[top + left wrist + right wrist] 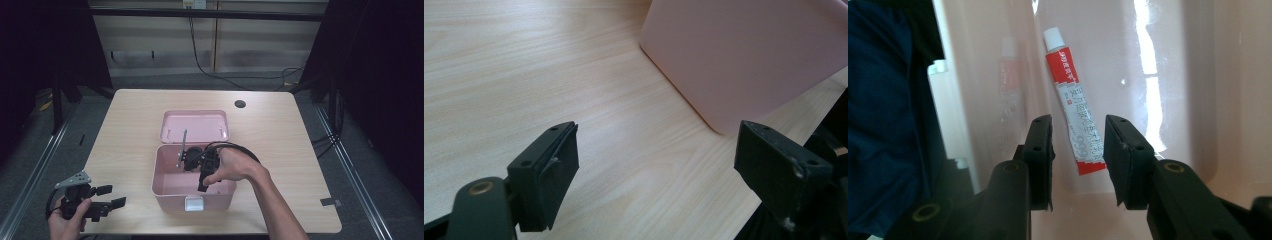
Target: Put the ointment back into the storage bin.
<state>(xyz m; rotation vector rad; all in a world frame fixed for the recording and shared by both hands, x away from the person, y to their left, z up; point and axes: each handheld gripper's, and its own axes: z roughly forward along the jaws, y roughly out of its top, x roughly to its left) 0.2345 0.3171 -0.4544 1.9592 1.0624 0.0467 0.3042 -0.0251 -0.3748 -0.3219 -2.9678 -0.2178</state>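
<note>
In the right gripper view the right gripper (1078,162) points into the pink plastic box (1198,100), its matte black jaws apart with a gap on each side of the tube (1074,107), so nothing is gripped. The tube, red and white with a white cap, lies flat on the glossy box floor at frame centre. In the high view the left gripper (114,196) rests at lower left on the pale wood-grain table (130,130), jaws wide and empty. The box's hinged lid (195,126) lies open behind.
</note>
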